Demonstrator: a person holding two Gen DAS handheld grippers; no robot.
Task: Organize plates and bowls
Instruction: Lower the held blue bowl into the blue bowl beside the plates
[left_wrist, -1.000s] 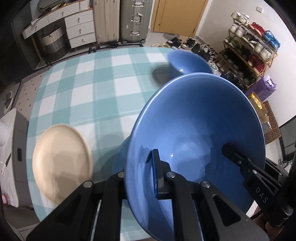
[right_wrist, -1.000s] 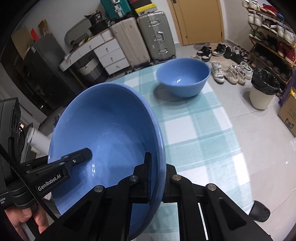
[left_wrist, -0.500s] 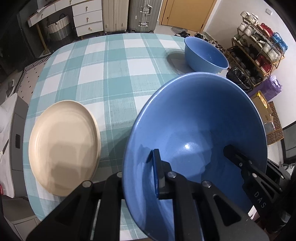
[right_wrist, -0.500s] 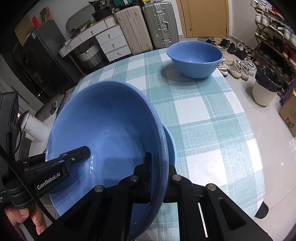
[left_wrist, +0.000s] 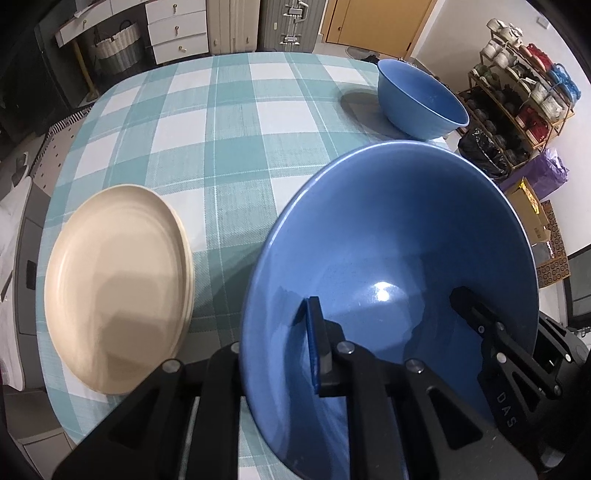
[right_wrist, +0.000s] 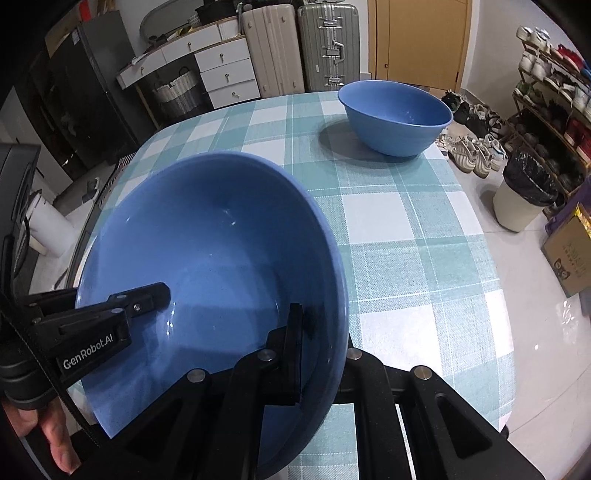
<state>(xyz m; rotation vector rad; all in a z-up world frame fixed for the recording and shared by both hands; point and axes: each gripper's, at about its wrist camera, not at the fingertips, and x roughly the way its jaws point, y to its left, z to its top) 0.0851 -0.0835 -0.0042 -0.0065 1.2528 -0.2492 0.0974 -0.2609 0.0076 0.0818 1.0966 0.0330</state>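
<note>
Plates (left_wrist: 118, 291): cream, stacked at the left of the counter (left_wrist: 229, 122), on its teal-and-white check cloth, just beside the near bowl.
My left tongs (left_wrist: 277, 343): straddling the left rim of the near bowl, one finger inside, one outside. The jaws are opening at this moment, rim between them; I read the fingers as still touching the wall.
Near bowl (left_wrist: 399, 266): blue, wide, at the near edge of the counter, held from both sides. Whether its base rests on the cloth I cannot tell.
My right tongs (right_wrist: 321, 343): pressed together on the right rim of the same bowl (right_wrist: 207, 258), inner finger (right_wrist: 293, 339) flat against the inside wall.
Left tongs seen from the right view (right_wrist: 122, 314): reaching in over the opposite rim; a hand (right_wrist: 55, 439) shows below them.
Far bowl (right_wrist: 395, 114): blue, smaller in view, upright at the far right of the counter, well apart from the near bowl, not touched.
</note>
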